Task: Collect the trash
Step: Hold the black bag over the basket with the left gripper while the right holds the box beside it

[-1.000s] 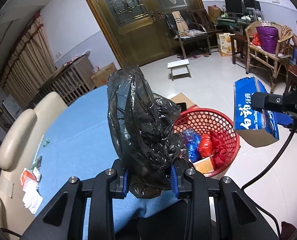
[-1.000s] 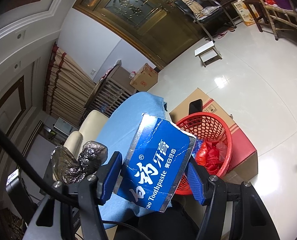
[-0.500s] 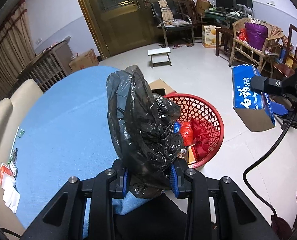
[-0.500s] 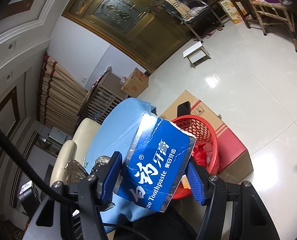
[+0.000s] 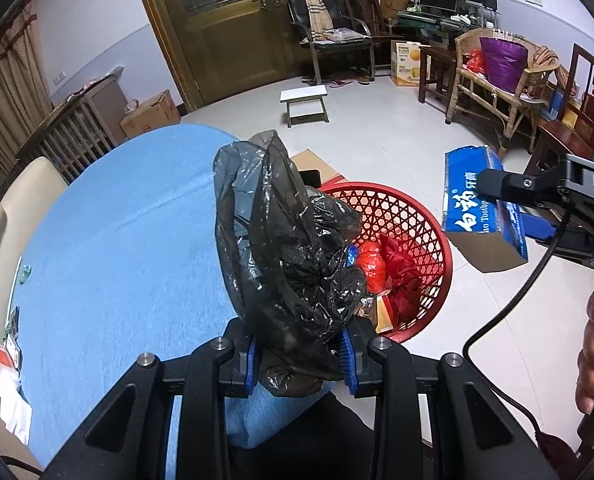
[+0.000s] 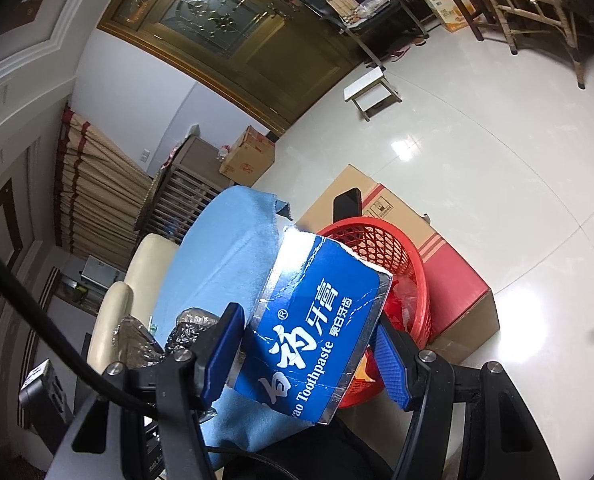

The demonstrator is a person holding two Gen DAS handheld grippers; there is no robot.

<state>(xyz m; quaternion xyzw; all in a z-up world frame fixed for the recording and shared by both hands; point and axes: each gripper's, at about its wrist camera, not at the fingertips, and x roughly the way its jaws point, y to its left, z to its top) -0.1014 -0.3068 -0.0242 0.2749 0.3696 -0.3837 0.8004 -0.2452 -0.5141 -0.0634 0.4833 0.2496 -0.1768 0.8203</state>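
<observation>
My left gripper (image 5: 299, 356) is shut on a crumpled black plastic bag (image 5: 285, 248) and holds it above the edge of the blue-clothed round table (image 5: 129, 240). A red mesh basket (image 5: 409, 216) with red and blue trash stands on the floor just right of the bag; it also shows in the right wrist view (image 6: 381, 236). My right gripper (image 6: 311, 354) is shut on a blue toothpaste box (image 6: 317, 320), held up near the basket. The box (image 5: 481, 216) hangs right of the basket in the left wrist view.
A cardboard carton (image 6: 453, 280) sits behind the basket, with a black phone (image 6: 349, 204) on it. Cream chairs (image 5: 13, 200) flank the table. Paper scraps (image 5: 5, 364) lie at its left edge. A small white stool (image 5: 305, 100), a wicker chair (image 5: 497, 76) and a brown door (image 5: 233, 20) stand beyond.
Both grippers have tilted downward and moved toward the basket with their loads. The basket now appears larger and nearer in both views.
</observation>
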